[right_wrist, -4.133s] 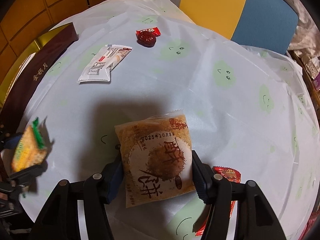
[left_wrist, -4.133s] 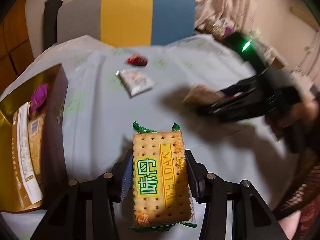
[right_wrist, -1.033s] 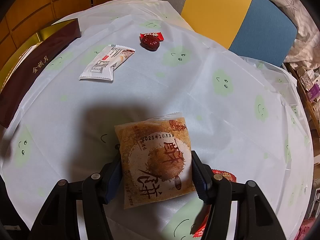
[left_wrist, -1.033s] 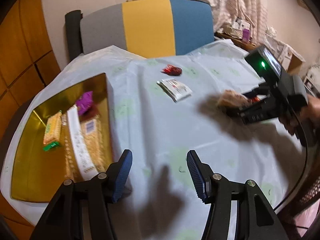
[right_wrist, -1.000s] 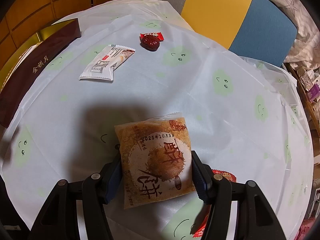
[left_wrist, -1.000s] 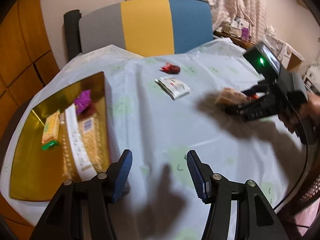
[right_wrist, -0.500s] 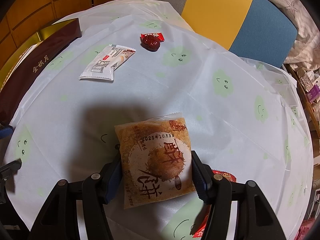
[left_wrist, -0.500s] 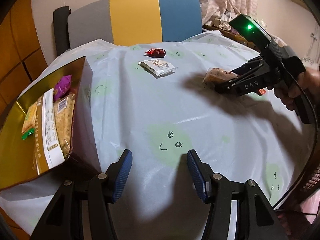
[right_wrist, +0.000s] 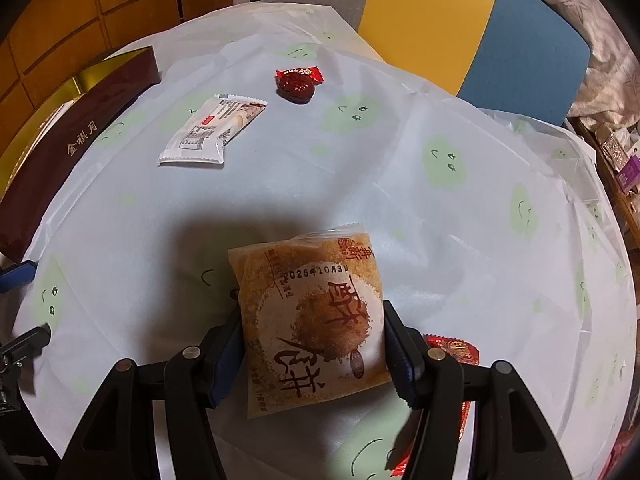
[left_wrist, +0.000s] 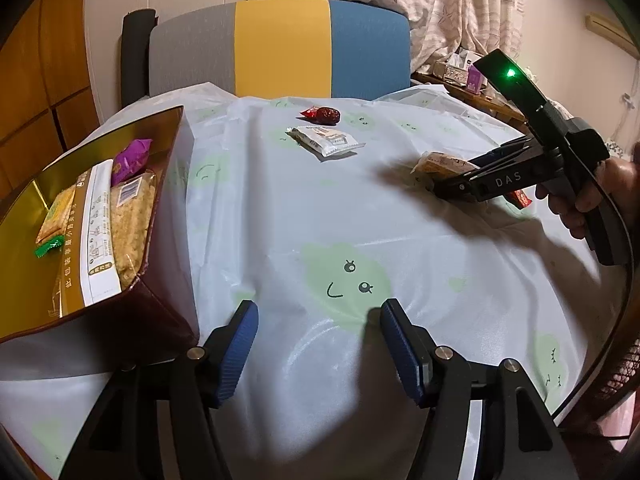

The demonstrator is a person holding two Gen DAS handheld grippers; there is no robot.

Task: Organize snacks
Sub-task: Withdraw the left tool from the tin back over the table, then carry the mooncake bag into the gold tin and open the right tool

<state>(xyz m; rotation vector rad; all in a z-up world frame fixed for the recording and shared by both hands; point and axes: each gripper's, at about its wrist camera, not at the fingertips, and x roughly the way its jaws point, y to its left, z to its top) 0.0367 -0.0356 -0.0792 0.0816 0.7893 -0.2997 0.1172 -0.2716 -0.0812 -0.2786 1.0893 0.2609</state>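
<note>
The right gripper [right_wrist: 312, 344] has its blue-padded jaws pressed against both sides of a square brown pastry packet with red lettering [right_wrist: 310, 320], which it holds above the pale tablecloth printed with green smiley faces [right_wrist: 400, 168]. A red foil-wrapped candy [right_wrist: 454, 350] lies on the cloth just beside the right finger. The left gripper [left_wrist: 318, 354] hangs over the cloth with its jaws opening and nothing between them. Just to its left stands the gold-lined maroon gift box [left_wrist: 160, 308], which holds a long white-banded cracker pack [left_wrist: 114, 224], a green-edged biscuit packet [left_wrist: 54, 220] and a purple wrapper [left_wrist: 130, 154]. Farther across the cloth lie a white rectangular snack sachet [right_wrist: 210, 130] and a dark red wrapped date [right_wrist: 298, 82], near each other.
</note>
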